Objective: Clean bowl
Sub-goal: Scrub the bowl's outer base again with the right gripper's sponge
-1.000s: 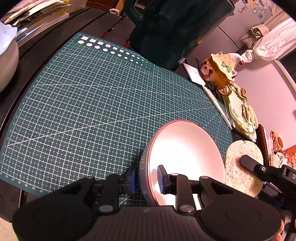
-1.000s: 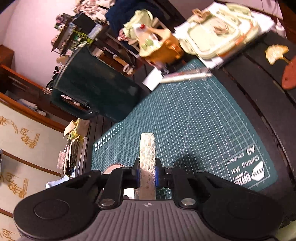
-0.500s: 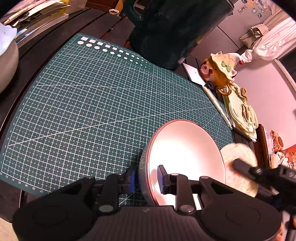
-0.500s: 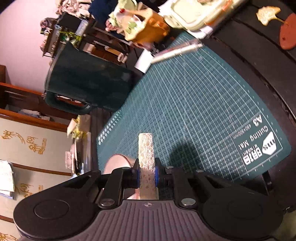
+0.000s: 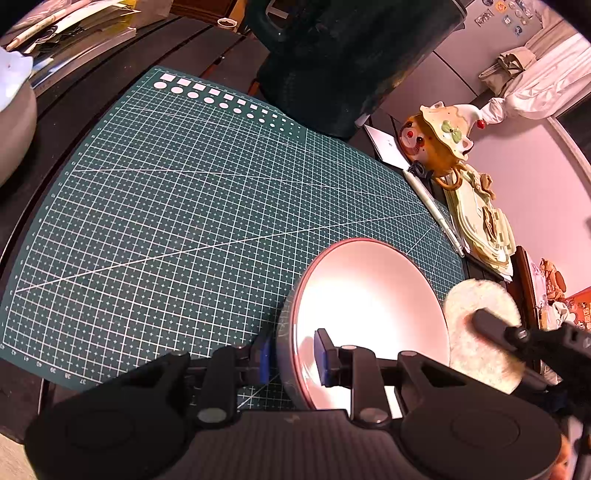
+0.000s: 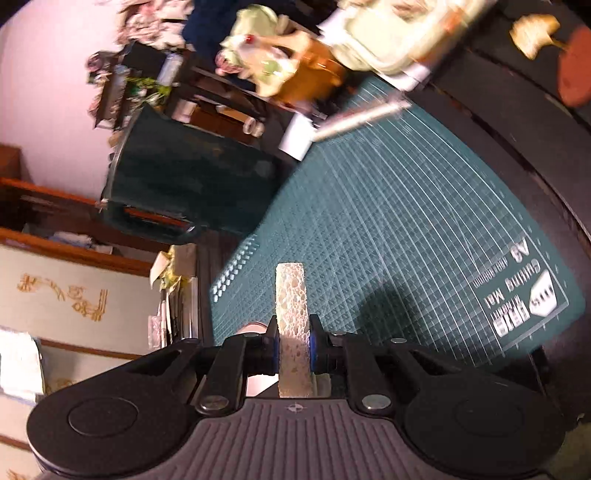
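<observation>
A pale bowl (image 5: 365, 306) with a reddish rim stands tilted on its side on the green cutting mat (image 5: 207, 206). My left gripper (image 5: 293, 354) is shut on its near rim, one blue pad inside and one outside. A round, pale sponge (image 5: 480, 325) hangs just right of the bowl's rim, and in the left wrist view a black finger (image 5: 495, 326) of the other gripper lies across it. Seen from the right wrist, my right gripper (image 6: 292, 347) is shut on the sponge (image 6: 291, 295), edge-on between the blue pads. A sliver of the bowl (image 6: 255, 326) shows left of it.
A large dark green jug (image 5: 347, 55) stands at the mat's far edge. A clown figurine (image 5: 439, 136), a pen (image 5: 436, 210) and stacked lidded containers (image 5: 484, 225) line the right side. A grey pot (image 5: 14, 122) and papers (image 5: 74, 22) sit at the left.
The sponge in the right gripper has moved left, up to the bowl's right rim, and the right wrist view has rolled. The left gripper and bowl have stayed put.
</observation>
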